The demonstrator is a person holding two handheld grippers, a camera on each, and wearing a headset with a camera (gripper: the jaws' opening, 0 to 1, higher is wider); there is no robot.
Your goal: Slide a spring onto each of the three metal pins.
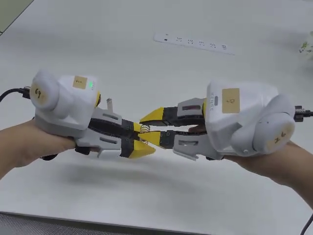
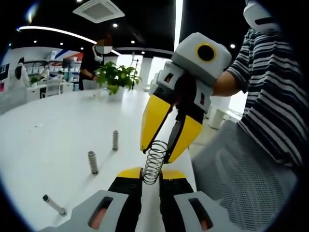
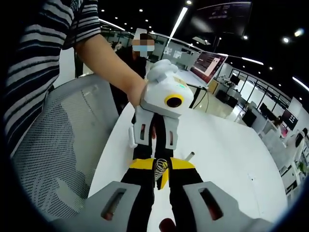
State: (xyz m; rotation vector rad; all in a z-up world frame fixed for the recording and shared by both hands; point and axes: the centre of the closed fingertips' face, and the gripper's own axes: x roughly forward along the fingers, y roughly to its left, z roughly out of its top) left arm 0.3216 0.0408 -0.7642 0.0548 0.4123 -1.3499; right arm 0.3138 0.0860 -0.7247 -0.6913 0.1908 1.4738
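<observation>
A small steel spring (image 1: 145, 129) hangs in the air between my two grippers, which meet tip to tip above the table. The left gripper (image 2: 151, 175) is shut on its lower end (image 2: 153, 164). My right gripper (image 3: 162, 166) faces it, its yellow jaws pressed on the spring's other end (image 3: 160, 170). On the white table stand two pins wearing springs, one farther off (image 2: 115, 140) and one closer (image 2: 92, 162). A bare pin (image 2: 53, 205) is nearest; the same bare pin (image 1: 110, 104) stands just behind the left gripper (image 1: 138, 138).
A white power strip (image 1: 190, 43) lies at the far side of the table (image 1: 146, 63). A potted plant (image 2: 116, 77) stands at the table's far end, with a person behind it. A grey mesh chair (image 3: 58, 145) is beside the table.
</observation>
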